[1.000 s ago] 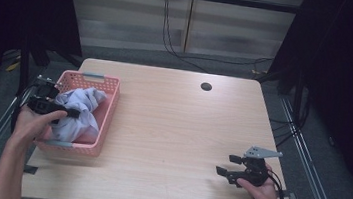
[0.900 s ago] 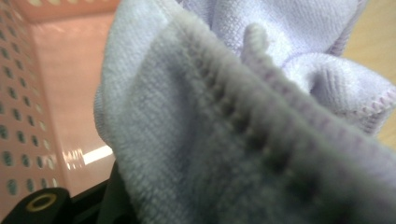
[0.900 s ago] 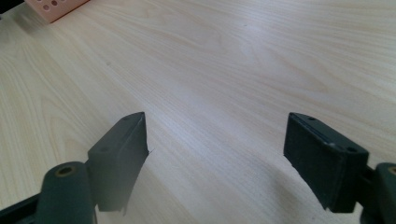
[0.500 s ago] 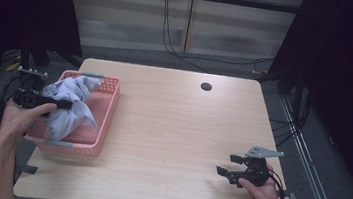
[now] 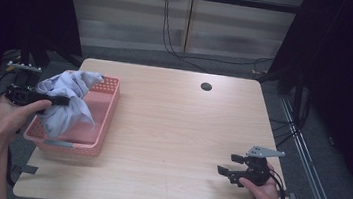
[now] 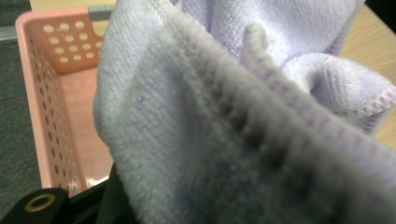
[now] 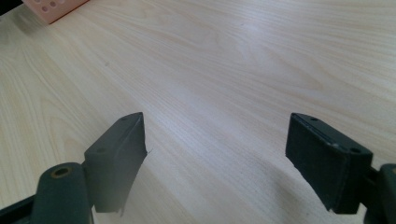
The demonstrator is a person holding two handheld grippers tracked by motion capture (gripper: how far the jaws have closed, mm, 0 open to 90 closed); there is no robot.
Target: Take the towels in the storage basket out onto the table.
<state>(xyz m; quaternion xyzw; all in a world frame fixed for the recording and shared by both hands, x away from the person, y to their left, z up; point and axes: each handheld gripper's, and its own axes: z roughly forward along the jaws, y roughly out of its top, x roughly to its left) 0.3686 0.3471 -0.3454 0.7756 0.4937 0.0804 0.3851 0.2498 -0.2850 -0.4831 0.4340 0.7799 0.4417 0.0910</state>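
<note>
High view first: the left claw [image 5: 58, 100] has a bunched fold of the lavender towel [image 5: 66, 102] clamped between its jaws, and the cloth drapes down from it into the pink basket [image 5: 104, 116] at the left edge of the worktop [image 5: 176, 129]. Gripping one bunched fold makes sense, since the rest of the towel hangs free and should slide out of the basket without dragging it along. The tail of the cloth looks to be below the rim, so the lift is only partly made, I'd say.

Left gripper view, close in: the towel [image 6: 243, 121] crowds right up to the lens, with its stitched hem showing, and the perforated basket wall [image 6: 51, 93] sits behind it.

Over on the near right of the worktop, the right claw [image 5: 229, 172] rests low, held by the person's hand. Right gripper view confirms it: the jaws stand wide apart with nothing between them but bare wood. Parked and ready, probably to catch a corner once the towel arrives.
</note>
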